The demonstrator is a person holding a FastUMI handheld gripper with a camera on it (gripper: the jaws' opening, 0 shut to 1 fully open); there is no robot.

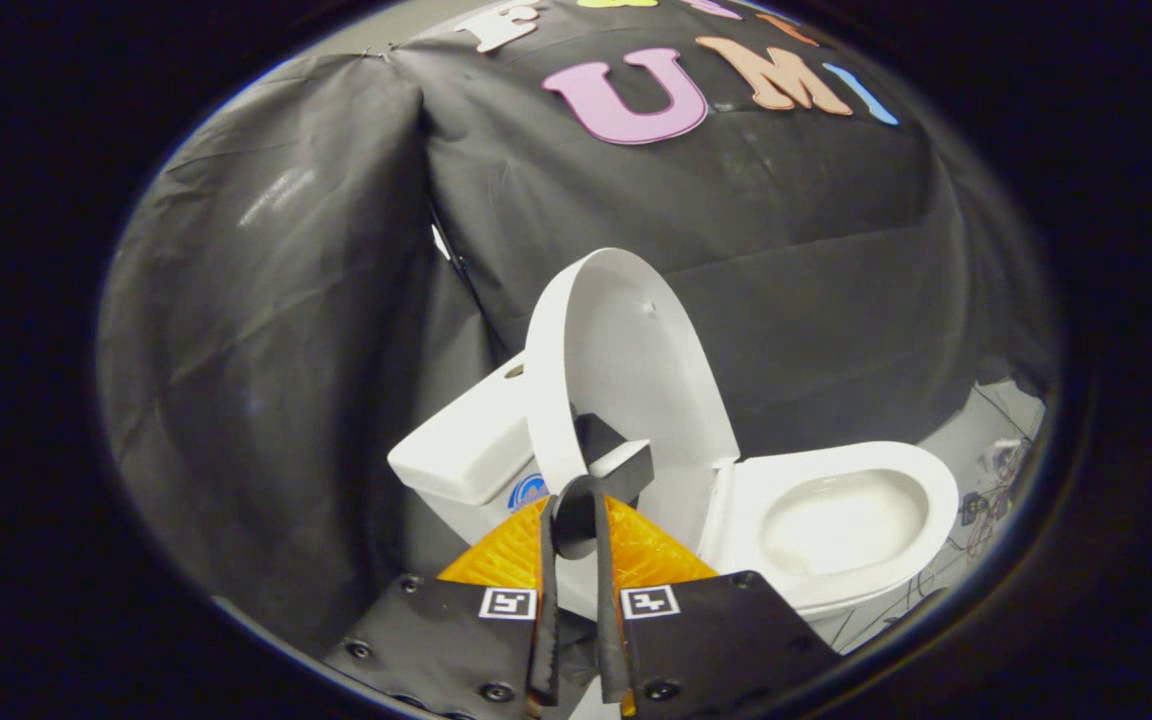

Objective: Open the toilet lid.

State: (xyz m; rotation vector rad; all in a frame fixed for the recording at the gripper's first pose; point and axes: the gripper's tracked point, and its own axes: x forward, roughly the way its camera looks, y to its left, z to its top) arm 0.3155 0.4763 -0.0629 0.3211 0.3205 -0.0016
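lid point(626, 370) raised, near upright over bowl point(841, 520) | gripper point(574, 500) clenched on lid's rim | tip it gently toward tank point(471, 450) — release once it rests

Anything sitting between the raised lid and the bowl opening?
No. In the gripper view the lid stands upright, and only bare white rim separates it from the bowl. The gripper pinches the lid's edge.

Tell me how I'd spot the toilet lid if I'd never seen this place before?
Find the white toilet in front of the black cloth wall. Between its boxy tank and its open bowl, the lid is raised, a thin oval plate. The gripper has its fingers nearly together at the lid's lower edge, around a small dark handle. Only the lid is flat and thin.
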